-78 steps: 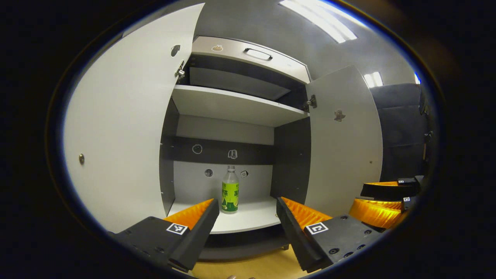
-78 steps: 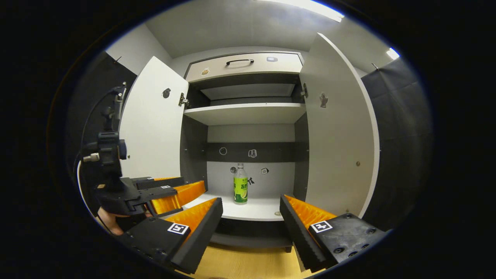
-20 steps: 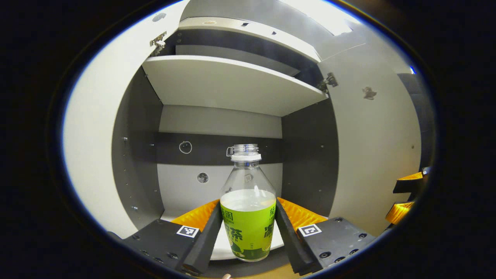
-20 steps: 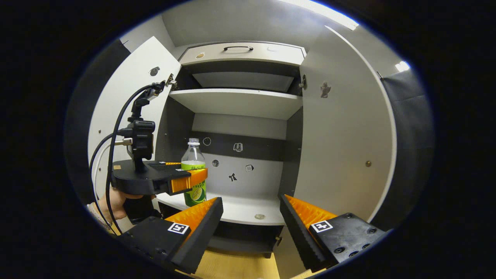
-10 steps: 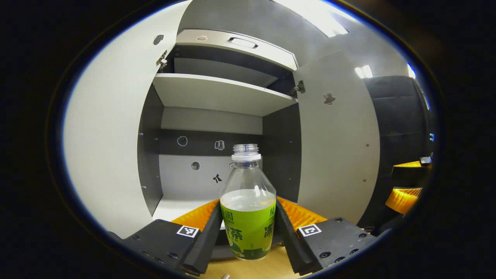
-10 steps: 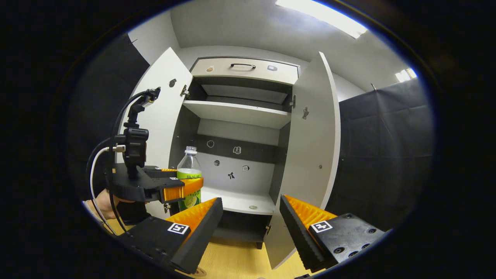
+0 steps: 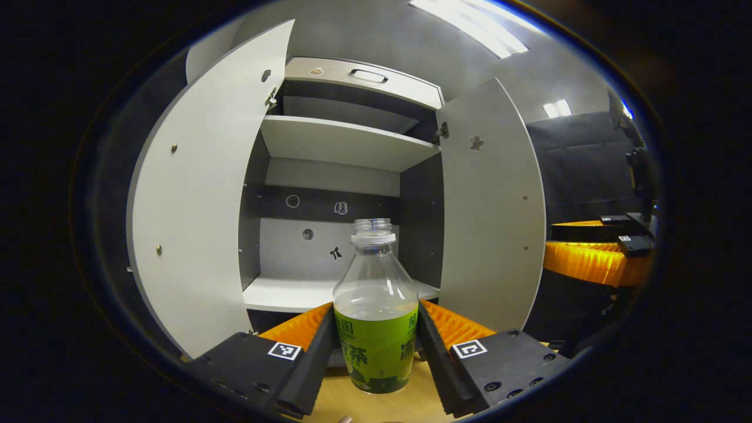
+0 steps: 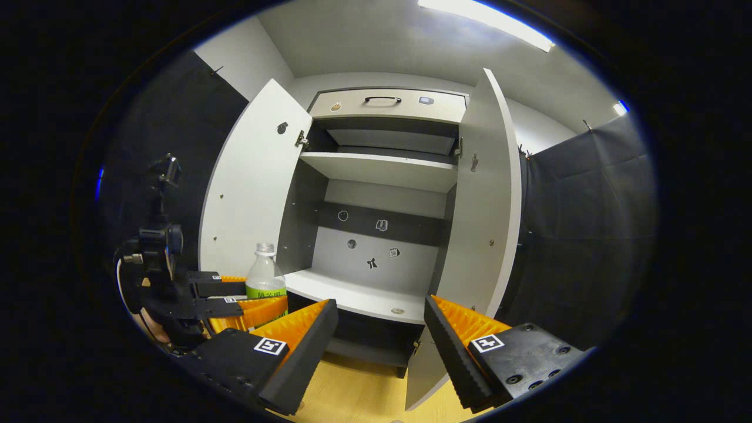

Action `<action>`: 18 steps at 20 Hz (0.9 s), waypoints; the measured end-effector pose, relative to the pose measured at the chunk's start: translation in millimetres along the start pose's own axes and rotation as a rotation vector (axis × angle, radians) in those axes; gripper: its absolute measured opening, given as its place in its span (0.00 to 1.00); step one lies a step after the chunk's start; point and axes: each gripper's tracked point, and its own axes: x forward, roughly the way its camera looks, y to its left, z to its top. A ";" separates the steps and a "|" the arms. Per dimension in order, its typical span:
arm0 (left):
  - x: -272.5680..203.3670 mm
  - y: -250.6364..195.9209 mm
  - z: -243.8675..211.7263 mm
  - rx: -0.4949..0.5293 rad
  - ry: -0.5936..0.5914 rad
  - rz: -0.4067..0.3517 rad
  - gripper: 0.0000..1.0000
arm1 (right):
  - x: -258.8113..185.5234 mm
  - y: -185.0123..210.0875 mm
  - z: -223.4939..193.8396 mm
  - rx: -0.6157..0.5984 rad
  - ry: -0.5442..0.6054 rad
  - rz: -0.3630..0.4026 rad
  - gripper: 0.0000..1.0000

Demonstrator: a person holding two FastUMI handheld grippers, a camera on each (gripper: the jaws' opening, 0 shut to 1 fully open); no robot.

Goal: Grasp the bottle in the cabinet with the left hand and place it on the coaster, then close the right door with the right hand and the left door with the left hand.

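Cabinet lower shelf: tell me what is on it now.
The lower shelf is bare apart from a small round disc near its front edge. The bottle, held by the left gripper, hides part of it in the left gripper view.

The bottle [image 8: 265, 276] has its lower half hidden (behind fingers [image 8: 249, 312]).

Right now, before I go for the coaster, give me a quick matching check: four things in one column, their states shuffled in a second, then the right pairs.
Things:
1. bottle
2. left gripper
3. right gripper
4. right door

States:
A. swung open on its hinges
B. open, holding nothing
C. uncapped, part full, out in front of the cabinet
D. shut on the green label

Pairs: 1-C, 2-D, 3-B, 4-A
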 end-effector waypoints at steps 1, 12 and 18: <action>-6.1 -3.2 -14.7 -0.006 0.007 0.014 0.78 | -1.4 0.5 -4.7 -0.002 -0.009 0.017 0.98; -33.8 -11.1 -160.2 -0.030 0.041 0.114 0.78 | -11.0 9.7 -104.3 -0.035 0.011 0.113 0.98; -35.7 -7.1 -215.7 -0.057 0.089 0.117 0.79 | -5.0 12.4 -141.5 -0.017 0.050 0.106 0.98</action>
